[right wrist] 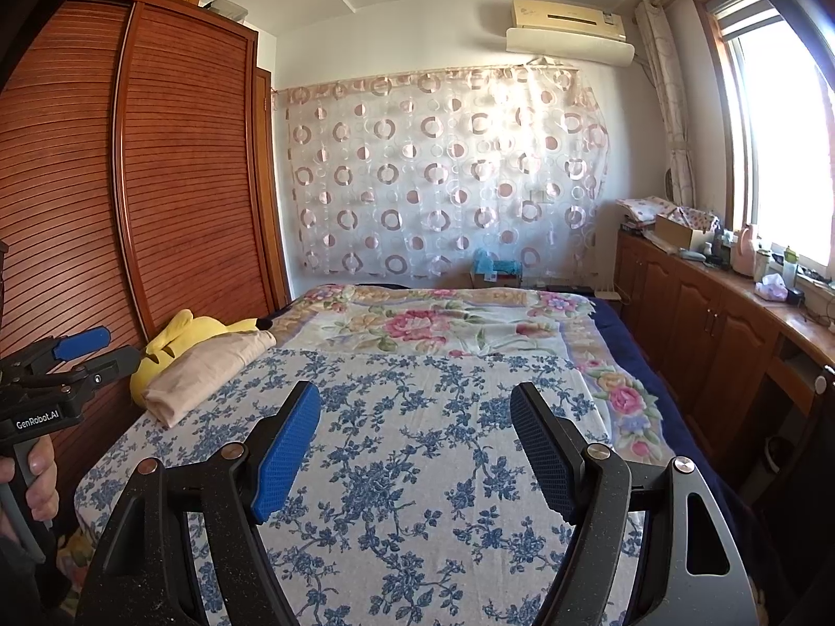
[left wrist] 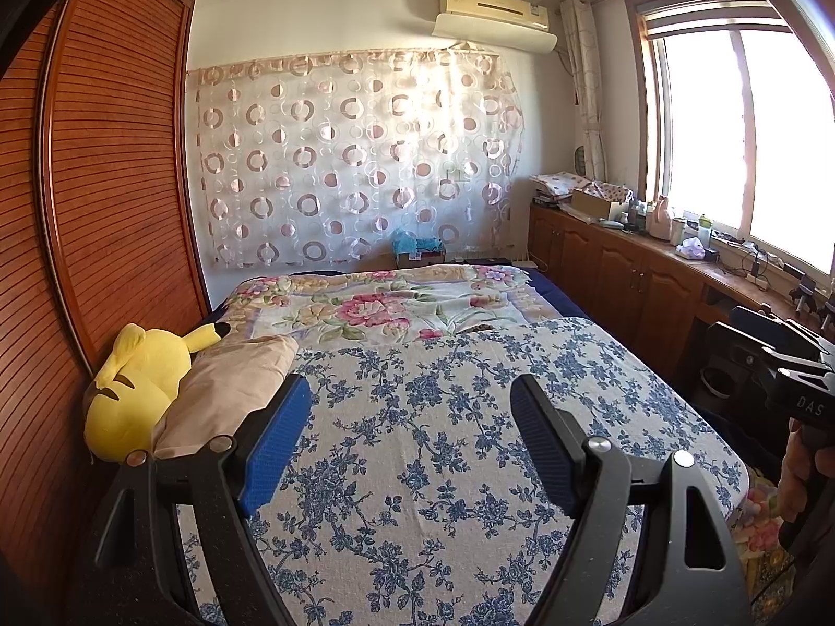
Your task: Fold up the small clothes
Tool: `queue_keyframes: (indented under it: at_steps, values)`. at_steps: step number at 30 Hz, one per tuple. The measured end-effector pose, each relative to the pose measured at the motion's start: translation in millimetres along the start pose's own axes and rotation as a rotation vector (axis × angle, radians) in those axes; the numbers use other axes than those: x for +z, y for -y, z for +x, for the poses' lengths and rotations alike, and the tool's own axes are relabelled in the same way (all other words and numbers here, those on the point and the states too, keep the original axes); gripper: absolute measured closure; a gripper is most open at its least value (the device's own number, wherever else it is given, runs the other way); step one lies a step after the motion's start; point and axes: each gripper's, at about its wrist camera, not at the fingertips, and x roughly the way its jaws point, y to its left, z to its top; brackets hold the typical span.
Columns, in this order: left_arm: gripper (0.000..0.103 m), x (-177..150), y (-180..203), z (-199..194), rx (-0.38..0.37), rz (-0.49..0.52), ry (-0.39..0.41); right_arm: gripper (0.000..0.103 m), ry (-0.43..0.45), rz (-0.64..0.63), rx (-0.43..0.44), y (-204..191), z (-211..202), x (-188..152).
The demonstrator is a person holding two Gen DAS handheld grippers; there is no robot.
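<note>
Both the left gripper (left wrist: 409,438) and the right gripper (right wrist: 415,443) stood open and empty above the blue-flowered sheet (right wrist: 417,469) on the bed. The folded beige garment (right wrist: 209,370) lay at the sheet's far left corner, against the yellow plush toy (left wrist: 135,396).

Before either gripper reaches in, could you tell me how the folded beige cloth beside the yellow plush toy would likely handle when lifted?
The folded beige cloth sags softly over its own layers, so it is probably floppy and would drape. It looks thin, so likely light. Pinched by one edge, the fold may well fall open.
</note>
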Motion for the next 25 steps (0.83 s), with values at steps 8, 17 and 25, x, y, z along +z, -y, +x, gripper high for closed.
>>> queue_keyframes:
  at_steps: [8,17,25]
  values:
    - [0.023,-1.0,0.2,-0.5,0.000,0.001,0.002,0.026,0.000,0.000,0.000,0.1,-0.1,-0.1]
    - [0.023,-0.3,1.7,-1.5,-0.001,0.000,0.003,0.026,0.000,0.000,-0.001,-0.2,-0.1,-0.3]
    - [0.023,-1.0,1.3,-1.7,-0.002,-0.001,0.003,0.026,0.003,0.002,-0.001,-0.5,-0.1,0.2]
